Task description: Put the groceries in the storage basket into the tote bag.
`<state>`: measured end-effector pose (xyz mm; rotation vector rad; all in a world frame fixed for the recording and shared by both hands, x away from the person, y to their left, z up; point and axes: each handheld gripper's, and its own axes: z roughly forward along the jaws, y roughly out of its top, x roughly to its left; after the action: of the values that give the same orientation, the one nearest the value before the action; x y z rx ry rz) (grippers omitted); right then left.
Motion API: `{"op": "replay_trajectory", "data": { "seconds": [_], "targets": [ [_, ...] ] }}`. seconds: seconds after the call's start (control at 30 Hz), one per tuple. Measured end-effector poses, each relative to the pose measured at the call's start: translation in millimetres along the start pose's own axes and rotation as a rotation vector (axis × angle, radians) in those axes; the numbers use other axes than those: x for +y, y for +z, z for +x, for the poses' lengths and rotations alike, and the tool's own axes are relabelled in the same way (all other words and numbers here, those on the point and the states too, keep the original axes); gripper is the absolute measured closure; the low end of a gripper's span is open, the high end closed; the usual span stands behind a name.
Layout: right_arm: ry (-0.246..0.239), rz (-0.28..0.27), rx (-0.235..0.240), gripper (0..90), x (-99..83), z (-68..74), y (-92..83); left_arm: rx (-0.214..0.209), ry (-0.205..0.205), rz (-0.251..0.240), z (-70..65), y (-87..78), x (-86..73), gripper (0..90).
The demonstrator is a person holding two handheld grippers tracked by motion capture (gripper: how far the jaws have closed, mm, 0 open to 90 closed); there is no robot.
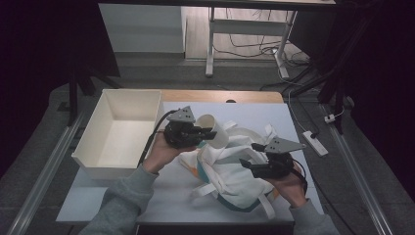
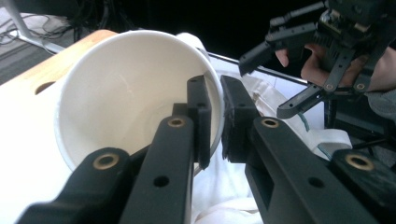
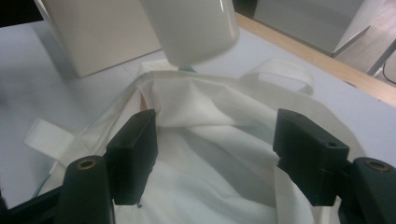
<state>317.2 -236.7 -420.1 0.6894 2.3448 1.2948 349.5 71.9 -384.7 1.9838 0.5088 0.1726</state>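
right gripper (image 1: pixel 250 164): nearest me, over the tote bag's near half, jaws spread wide, nothing between the pads; in the right gripper view they straddle the bag's mouth without touching the cloth.
tote bag (image 1: pixel 235 169): white cloth, teal trim, lies crumpled on the table (image 1: pixel 171 196) right of centre, mouth gaping.
left gripper (image 1: pixel 208 133): jaws nearly together, pinching the rim of the white cup (image 1: pixel 215 129), one pad inside the wall, one outside.
white cup: tilted, in the air above the bag's far edge, between bag and box.
white box (image 1: pixel 120 132): open, on the table's far left, nothing visible inside.
step: cup looks lifted out of the bag, probably heading for the box.
next: carry cup leftward over the box rim, lower, then release; watch the tilt.
count: 1 cup, 1 bag, 1 box, 2 grippers.
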Motion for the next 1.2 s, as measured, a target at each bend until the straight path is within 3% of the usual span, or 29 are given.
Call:
{"op": "replay_trajectory", "data": {
  "seconds": [0.37,0.67,1.07,1.2],
  "targets": [
    [-0.034,0.014,0.029,19.4,12.7,12.5,17.0,-0.036,0.036,0.073,-9.3,24.1,-2.5,82.9],
    [-0.079,0.051,0.006,12.7,21.4,20.6,35.1,-0.066,0.057,0.115,-17.1,39.6,-4.6,82.8],
    [-0.147,0.096,-0.027,16.2,23.1,29.4,52.3,-0.12,0.069,0.143,-27.0,52.5,-5.8,82.9],
    [-0.146,0.094,-0.033,20.7,21.4,27.7,53.3,-0.134,0.065,0.147,-27.9,54.8,-6.2,82.8]
  ]
}}
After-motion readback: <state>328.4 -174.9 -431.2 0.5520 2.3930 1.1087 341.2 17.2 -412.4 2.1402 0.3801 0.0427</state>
